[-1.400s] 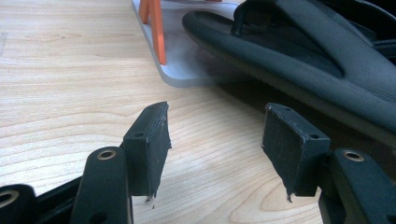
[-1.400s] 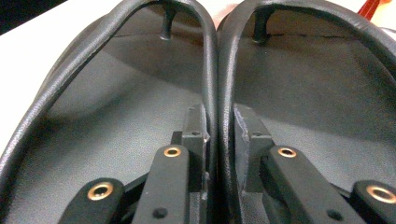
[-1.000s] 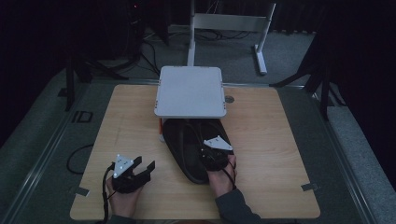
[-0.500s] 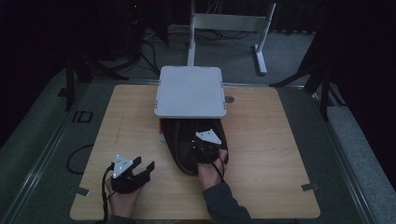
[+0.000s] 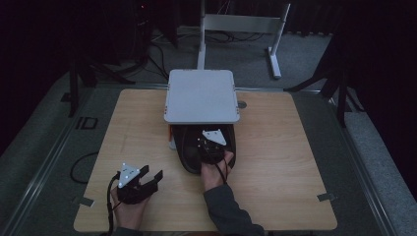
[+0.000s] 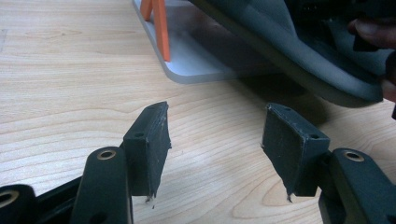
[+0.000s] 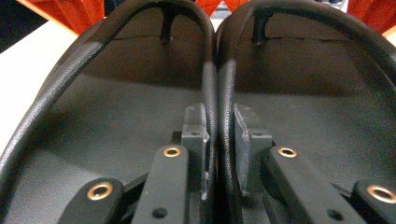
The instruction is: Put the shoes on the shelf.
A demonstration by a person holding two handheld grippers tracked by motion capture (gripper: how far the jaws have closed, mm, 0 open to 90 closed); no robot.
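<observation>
A pair of black flip-flops [image 5: 188, 149] lies on the wooden table [image 5: 280, 152], toes tucked under a white shelf [image 5: 200, 96]. My right gripper [image 5: 212, 144] sits over them, shut on the two inner straps pressed together. In the right gripper view my gripper [image 7: 218, 116] pinches those straps between the left flip-flop [image 7: 116, 107] and the right flip-flop [image 7: 317, 93]. My left gripper [image 5: 150, 178] rests near the table's front left, open with nothing in it. In the left gripper view its open jaws [image 6: 215, 135] point at a flip-flop's sole [image 6: 299, 51].
The white shelf stands on orange legs [image 6: 161, 28] over a pale base plate [image 6: 196, 65] at the table's back middle. Behind the table stands a white metal frame [image 5: 241, 24]. Cables lie on the dark floor at the left [image 5: 81, 167].
My right hand has moved away from the person and slightly left with the flip-flops, sliding them further under the shelf. The left gripper has stayed still.
</observation>
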